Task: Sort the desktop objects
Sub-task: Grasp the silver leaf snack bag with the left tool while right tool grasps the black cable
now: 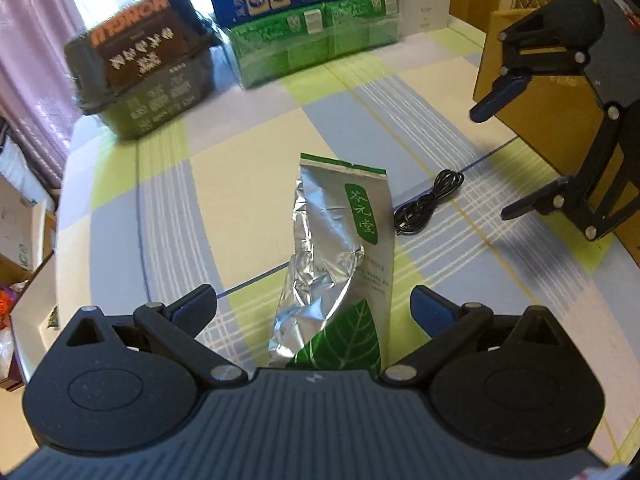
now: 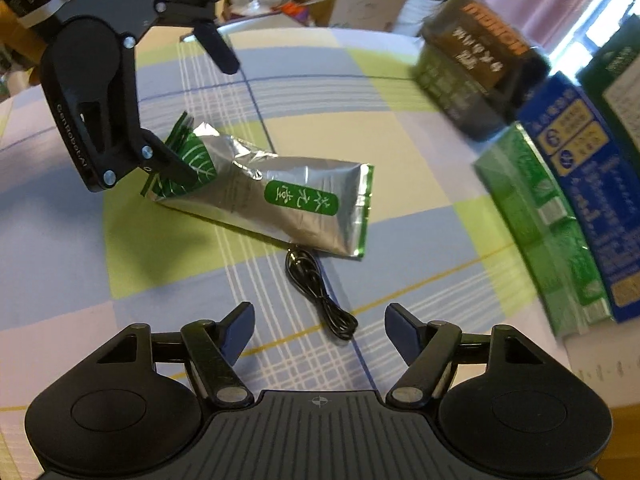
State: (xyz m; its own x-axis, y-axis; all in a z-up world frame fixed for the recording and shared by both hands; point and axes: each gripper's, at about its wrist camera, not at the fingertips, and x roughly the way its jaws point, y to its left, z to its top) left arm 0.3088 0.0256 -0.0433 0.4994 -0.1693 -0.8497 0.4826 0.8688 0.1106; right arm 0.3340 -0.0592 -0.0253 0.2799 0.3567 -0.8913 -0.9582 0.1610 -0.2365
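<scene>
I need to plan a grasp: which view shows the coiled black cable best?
The right wrist view: the coiled black cable lies whole, just ahead of the open right gripper. The left wrist view shows it smaller, beside the silver foil pouch.

The tea pouch [image 1: 340,256] is crinkled silver foil, shiny, with a glossy green print. The coiled cable [image 2: 320,292] looks like smooth black plastic. The checked tablecloth [image 1: 248,184] is matt cloth. At 12 o'clock, the stacked boxes [image 1: 316,36] wear glossy film.
</scene>
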